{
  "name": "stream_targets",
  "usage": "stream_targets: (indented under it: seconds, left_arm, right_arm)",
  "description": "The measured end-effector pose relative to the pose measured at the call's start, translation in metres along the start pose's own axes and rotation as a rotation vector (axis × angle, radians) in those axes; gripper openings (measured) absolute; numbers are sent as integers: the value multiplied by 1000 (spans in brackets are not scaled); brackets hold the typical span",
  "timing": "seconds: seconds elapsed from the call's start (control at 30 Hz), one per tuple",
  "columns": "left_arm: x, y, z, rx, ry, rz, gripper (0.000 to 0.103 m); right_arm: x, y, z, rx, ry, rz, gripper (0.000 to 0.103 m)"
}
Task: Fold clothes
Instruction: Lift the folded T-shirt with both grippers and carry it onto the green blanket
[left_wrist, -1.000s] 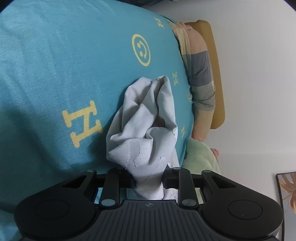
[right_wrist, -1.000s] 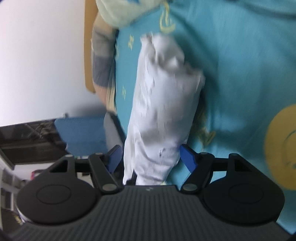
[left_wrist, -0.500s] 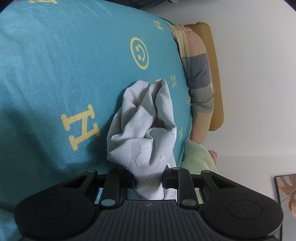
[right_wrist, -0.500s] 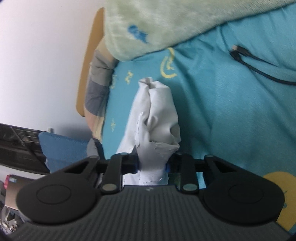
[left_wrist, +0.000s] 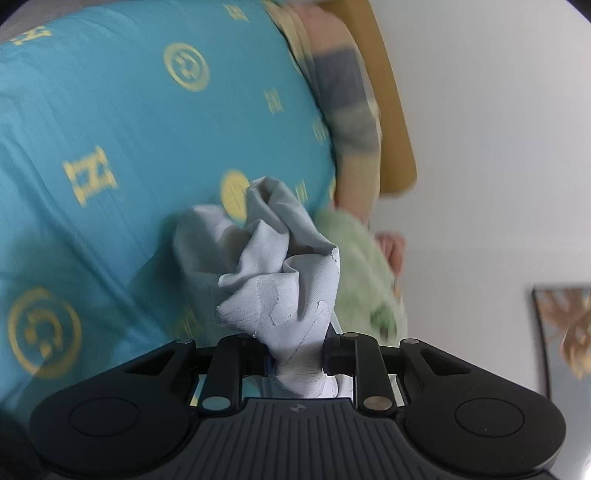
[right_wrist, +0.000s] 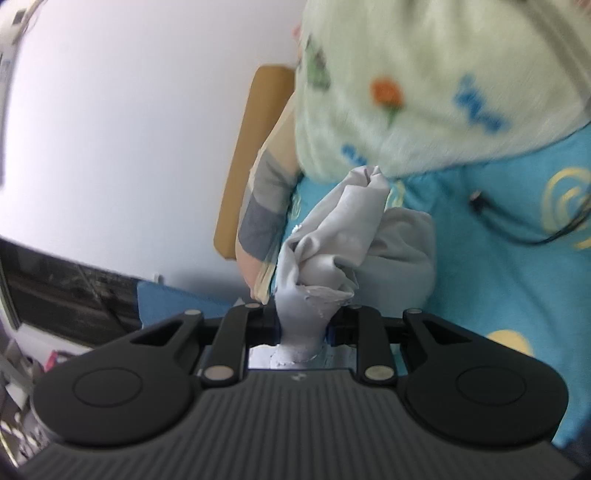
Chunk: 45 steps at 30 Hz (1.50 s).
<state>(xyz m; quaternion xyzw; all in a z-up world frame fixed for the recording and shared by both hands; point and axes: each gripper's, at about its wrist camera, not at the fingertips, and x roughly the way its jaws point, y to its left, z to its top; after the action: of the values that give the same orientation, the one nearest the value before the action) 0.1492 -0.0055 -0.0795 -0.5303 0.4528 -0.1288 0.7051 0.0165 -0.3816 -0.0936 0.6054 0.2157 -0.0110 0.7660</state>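
Note:
A light grey garment (left_wrist: 273, 273) hangs bunched over the teal bedspread (left_wrist: 110, 129). My left gripper (left_wrist: 295, 360) is shut on one bunched end of it. The same grey garment shows in the right wrist view (right_wrist: 343, 236), where my right gripper (right_wrist: 303, 328) is shut on another bunched part. The cloth between the jaws is crumpled, and its far folds trail down toward the bed.
A pale green fleece blanket (right_wrist: 424, 81) lies at the bed's head end, also in the left wrist view (left_wrist: 362, 273). A striped pillow (left_wrist: 347, 103) leans on the tan headboard (left_wrist: 391, 110). A black cable (right_wrist: 517, 229) lies on the bedspread. White wall beyond.
My right gripper closed on the grey garment during the last second and both grippers have moved with it toward the head of the bed, near the green blanket.

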Motion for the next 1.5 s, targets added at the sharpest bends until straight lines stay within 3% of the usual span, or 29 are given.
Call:
stream_targets:
  seconds: [0.1, 0.3, 0.6, 0.77, 0.87, 0.93, 1.07, 1.23, 1.37, 1.47, 1.5]
  left_arm:
    - [7, -33, -46, 58, 53, 3, 24]
    - [85, -125, -111, 181, 159, -36, 24]
    - [245, -303, -172, 359, 273, -207, 24]
    - [349, -351, -194, 480, 279, -266, 24]
    - [375, -329, -208, 575, 297, -247, 24]
    - [382, -305, -212, 637, 325, -222, 24]
    - [375, -260, -216, 729, 354, -187, 23]
    - [347, -227, -227, 835, 350, -159, 23]
    - [334, -206, -243, 941, 344, -94, 25]
    - [330, -194, -253, 1031, 359, -26, 34]
    - [322, -197, -255, 1055, 348, -20, 43]
  right_arm:
    - [-37, -2, 33, 32, -21, -20, 25]
    - [-94, 0, 127, 20, -136, -30, 25]
    - [-138, 51, 302, -133, -386, -1, 25]
    - [-142, 49, 351, -198, -552, 7, 25]
    - [-139, 23, 352, -251, -617, -62, 25]
    - [-134, 1, 346, -264, -605, -115, 25]
    - [-137, -35, 326, -247, -492, -221, 25]
    - [-147, -56, 284, -257, -448, -235, 25]
    - [-144, -70, 255, -259, -405, -306, 25]
    - [-138, -77, 246, -289, -355, -382, 28]
    - [-138, -73, 244, -313, -339, -410, 30]
